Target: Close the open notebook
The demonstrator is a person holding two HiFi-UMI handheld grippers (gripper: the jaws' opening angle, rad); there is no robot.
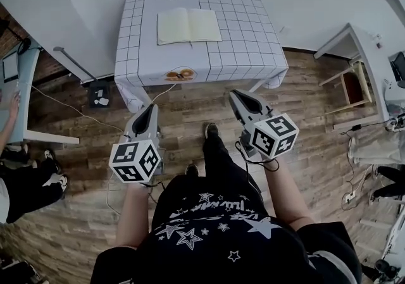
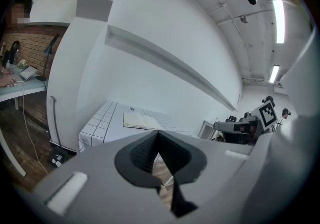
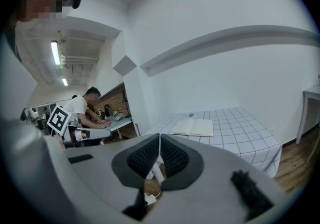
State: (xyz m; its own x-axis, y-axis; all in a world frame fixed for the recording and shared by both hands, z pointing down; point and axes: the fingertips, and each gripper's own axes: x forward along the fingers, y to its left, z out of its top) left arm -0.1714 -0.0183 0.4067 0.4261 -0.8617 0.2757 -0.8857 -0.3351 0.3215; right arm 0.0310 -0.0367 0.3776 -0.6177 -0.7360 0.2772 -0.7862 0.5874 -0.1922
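Head view: open notebook is seen lying flat, pages up, mid-tabletop on the grid-cloth tabletop, well apart from both grippers. Left gripper & right gripper are held over the wood floor, jaws pressed together, nothing gripped. Approach is judged the step in hand. Next, the tabletop must be reached & one cover lifted, then folded over the spine w/o the book being shoved.

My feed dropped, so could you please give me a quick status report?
Left gripper and right gripper: fingers shut, empty, short of the table. Notebook lies open on it, untouched. Nothing in the way.
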